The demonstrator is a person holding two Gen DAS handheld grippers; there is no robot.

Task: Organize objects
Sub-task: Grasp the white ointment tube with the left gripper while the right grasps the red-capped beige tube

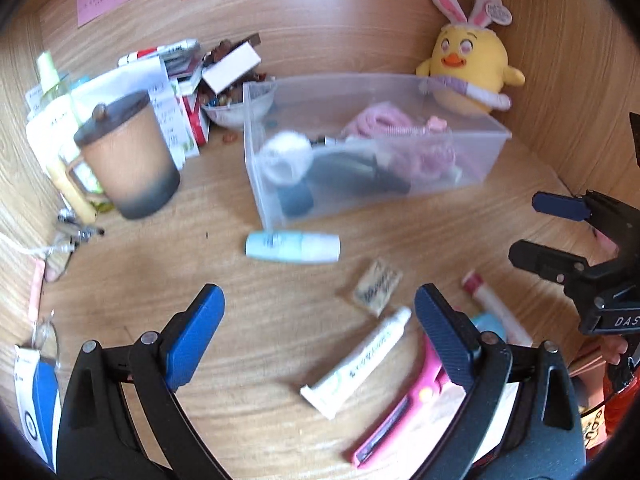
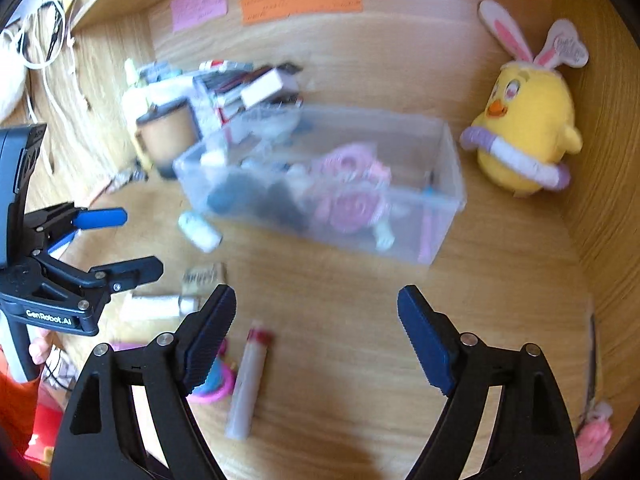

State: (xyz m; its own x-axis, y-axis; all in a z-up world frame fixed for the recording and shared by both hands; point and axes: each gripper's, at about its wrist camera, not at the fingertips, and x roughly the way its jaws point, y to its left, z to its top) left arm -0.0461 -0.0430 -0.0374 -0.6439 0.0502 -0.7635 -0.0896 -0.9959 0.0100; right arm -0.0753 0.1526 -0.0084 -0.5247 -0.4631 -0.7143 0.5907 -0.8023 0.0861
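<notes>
A clear plastic bin (image 1: 472, 136) (image 2: 444, 196) holds pink and dark items at the back of the wooden desk. In front of it lie a pale blue bottle (image 1: 292, 246) (image 2: 200, 232), a small clear packet (image 1: 376, 286), a white tube (image 1: 356, 364), a pink flat device (image 1: 400, 412) and a white stick with a red cap (image 1: 496, 308) (image 2: 250, 380). My left gripper (image 1: 316, 344) is open and empty above the tube. My right gripper (image 2: 316, 340) is open and empty, right of the red-capped stick; it also shows in the left wrist view (image 1: 536, 228).
A brown lidded mug (image 1: 128, 156) and a pile of boxes, papers and bottles (image 1: 168, 80) stand at the back left. A yellow chick plush (image 1: 468, 68) (image 2: 528, 136) sits in the back right corner. Wooden walls close the back and right side. Glasses (image 1: 60, 248) lie at the left.
</notes>
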